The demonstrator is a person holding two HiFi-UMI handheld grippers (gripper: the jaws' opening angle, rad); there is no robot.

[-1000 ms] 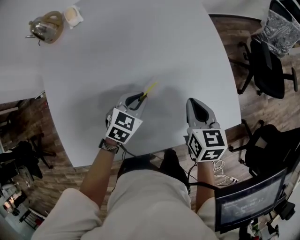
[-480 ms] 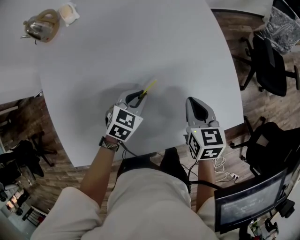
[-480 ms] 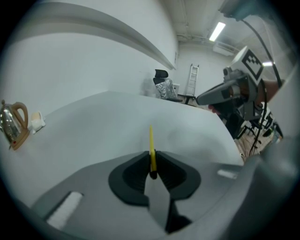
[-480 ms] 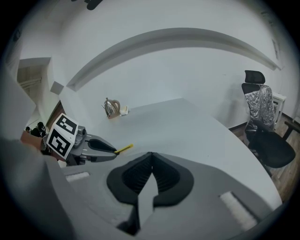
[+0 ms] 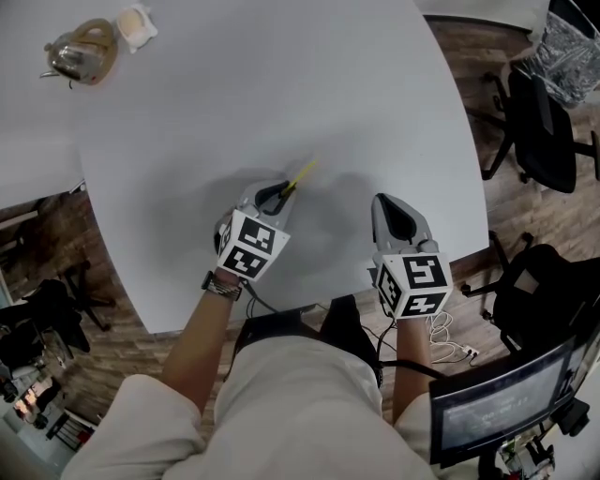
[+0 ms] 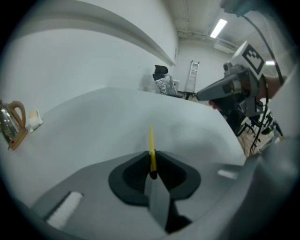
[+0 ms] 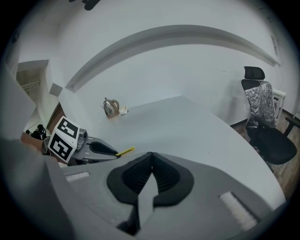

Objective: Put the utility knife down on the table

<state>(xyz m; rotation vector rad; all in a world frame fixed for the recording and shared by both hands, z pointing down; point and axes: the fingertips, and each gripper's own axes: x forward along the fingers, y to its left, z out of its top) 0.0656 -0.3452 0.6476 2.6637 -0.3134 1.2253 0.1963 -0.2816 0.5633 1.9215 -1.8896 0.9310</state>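
Note:
A thin yellow utility knife (image 5: pixel 302 173) sticks out forward from my left gripper (image 5: pixel 281 195), which is shut on its near end. In the left gripper view the knife (image 6: pixel 151 147) stands edge-on between the dark pads, pointing out over the white table (image 5: pixel 281 84). Whether its tip touches the tabletop I cannot tell. My right gripper (image 5: pixel 384 203) hovers over the table's near edge to the right, shut with nothing in it. The right gripper view shows its pads (image 7: pixel 140 176) closed together, and the left gripper (image 7: pixel 110 151) with the knife (image 7: pixel 124 151) off to the left.
A glass teapot (image 5: pixel 82 52) and a small white object (image 5: pixel 136 26) sit at the table's far left. Black office chairs (image 5: pixel 544 131) stand on the wooden floor to the right. A monitor (image 5: pixel 497 408) is at the lower right, beside the person's legs.
My left gripper has sunk a little toward the table with the knife still in it. The right gripper has kept still.

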